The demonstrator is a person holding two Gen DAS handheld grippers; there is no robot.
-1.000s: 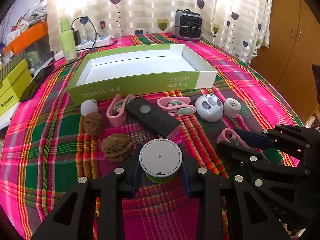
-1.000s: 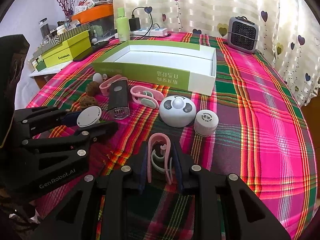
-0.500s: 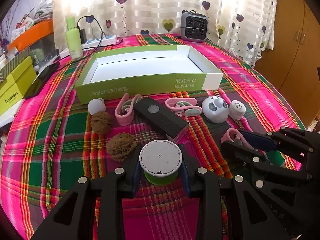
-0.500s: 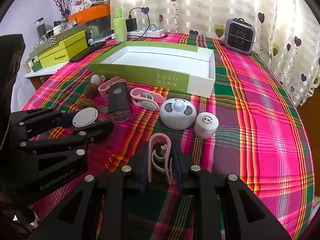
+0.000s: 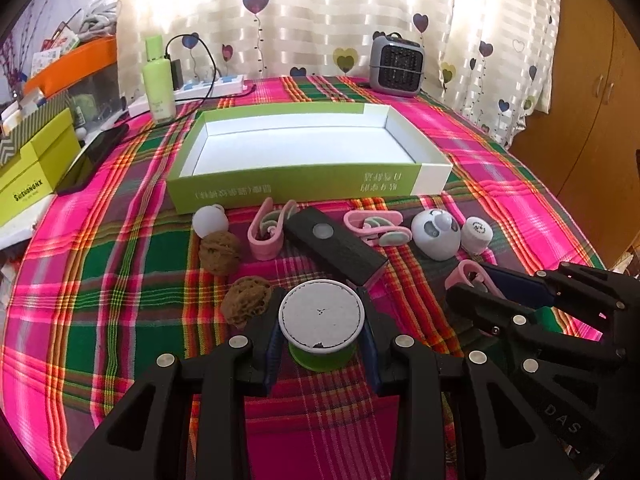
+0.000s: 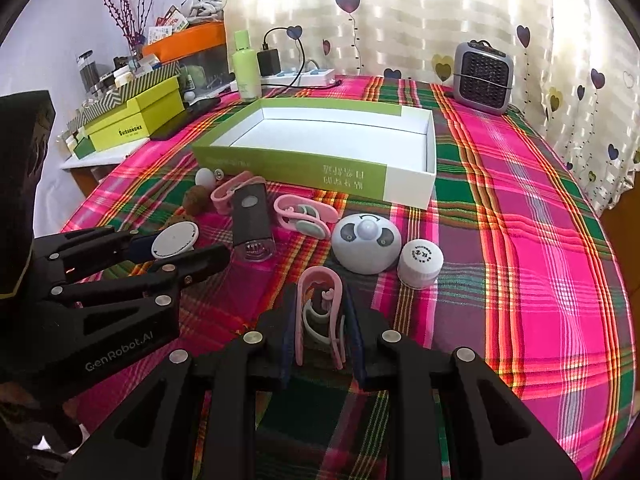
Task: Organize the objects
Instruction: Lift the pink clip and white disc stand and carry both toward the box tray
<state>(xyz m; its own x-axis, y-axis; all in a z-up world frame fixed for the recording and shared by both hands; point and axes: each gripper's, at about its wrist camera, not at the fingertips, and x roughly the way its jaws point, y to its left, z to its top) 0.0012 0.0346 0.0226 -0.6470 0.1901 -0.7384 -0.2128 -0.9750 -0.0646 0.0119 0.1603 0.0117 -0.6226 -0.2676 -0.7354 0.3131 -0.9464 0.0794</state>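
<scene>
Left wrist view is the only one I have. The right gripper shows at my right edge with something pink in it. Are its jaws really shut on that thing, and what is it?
Observer: Yes. In the right wrist view the right gripper is shut on a pink clip, and a white curved piece sits inside the clip.
Operator: Thank you. The black flashlight lies slanted toward me. What is at its near end?
Observer: The black flashlight ends in a clear round lens, which faces the right wrist camera.
</scene>
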